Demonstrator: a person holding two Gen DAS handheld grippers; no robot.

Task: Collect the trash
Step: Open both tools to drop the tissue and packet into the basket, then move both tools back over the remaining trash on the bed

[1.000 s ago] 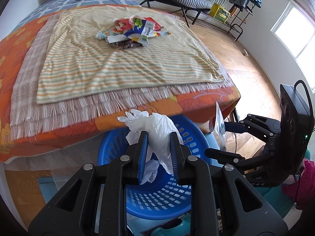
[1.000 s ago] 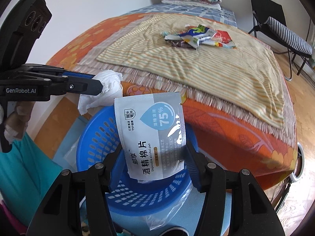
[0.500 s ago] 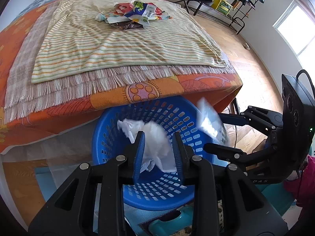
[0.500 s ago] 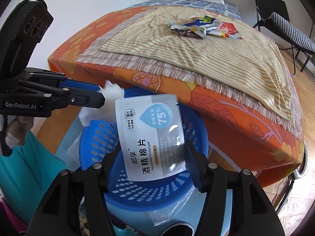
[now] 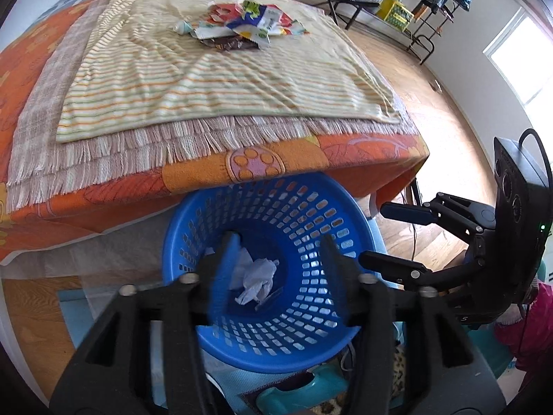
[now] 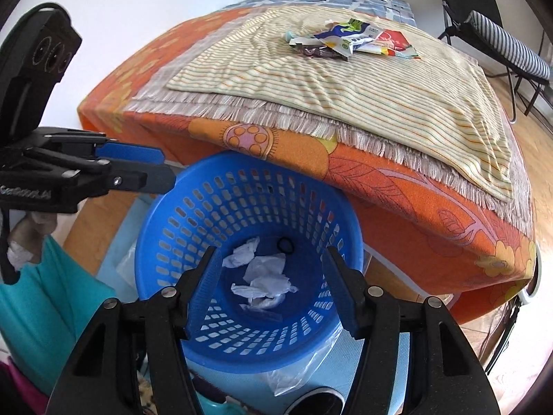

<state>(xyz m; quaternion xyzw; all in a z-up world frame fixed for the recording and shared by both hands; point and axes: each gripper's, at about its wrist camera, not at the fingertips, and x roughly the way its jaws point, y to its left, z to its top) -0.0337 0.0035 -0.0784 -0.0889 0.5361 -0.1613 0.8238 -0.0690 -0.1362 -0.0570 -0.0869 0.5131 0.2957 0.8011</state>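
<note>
Crumpled tissue (image 6: 264, 278) lies at the bottom of the blue basket (image 6: 242, 186), near the bed's edge. Both the left gripper (image 5: 276, 259) and the right gripper (image 6: 271, 276) hang above it, jaws spread and empty. This drop looks done; next, likely the wrappers (image 6: 349, 43) far on the bed.

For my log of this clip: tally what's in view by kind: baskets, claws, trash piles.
Baskets: 1, the blue basket
Claws: 2, the left claw and the right claw, both open and empty
Trash piles: 2, the wrappers on the bed and the white scraps inside the basket
Total: 5
</note>
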